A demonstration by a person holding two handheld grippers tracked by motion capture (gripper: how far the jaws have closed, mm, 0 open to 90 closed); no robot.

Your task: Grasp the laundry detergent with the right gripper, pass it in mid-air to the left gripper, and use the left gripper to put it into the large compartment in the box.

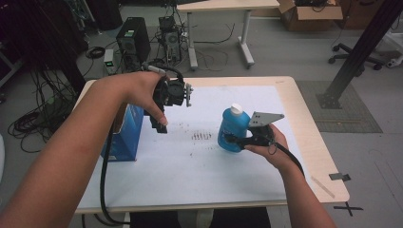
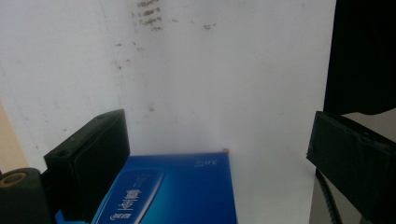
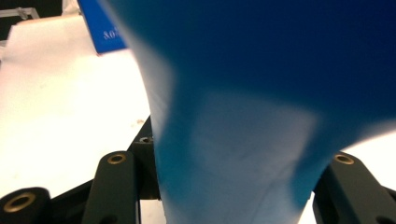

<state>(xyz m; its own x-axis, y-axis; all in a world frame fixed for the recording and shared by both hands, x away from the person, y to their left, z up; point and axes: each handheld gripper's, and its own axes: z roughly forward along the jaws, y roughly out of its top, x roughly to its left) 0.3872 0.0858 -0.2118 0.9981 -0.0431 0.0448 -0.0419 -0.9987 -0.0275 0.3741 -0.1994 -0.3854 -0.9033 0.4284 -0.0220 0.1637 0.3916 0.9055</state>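
Note:
A blue bottle (image 1: 233, 128) with a white cap is held a little above the white sheet (image 1: 190, 161), right of the middle. My right gripper (image 1: 237, 139) is shut on the bottle's lower body from the right. In the right gripper view the blue bottle (image 3: 261, 116) stands blurred between the two black jaws of the right gripper (image 3: 231, 186). A blue box (image 1: 128, 135) stands upright at the table's left. My left gripper (image 1: 159, 123) hangs just above and right of it, pointing down. In the left gripper view the left gripper (image 2: 219, 154) is open, with the blue box (image 2: 177, 191) below its left jaw.
Dark smudges (image 1: 200, 136) mark the sheet's middle. The wooden table edge (image 1: 313, 137) runs along the right. On the floor behind are computer towers (image 1: 134, 42), loose cables, a second table (image 1: 223, 5), a cardboard box (image 1: 309, 14) and a black post (image 1: 361, 47).

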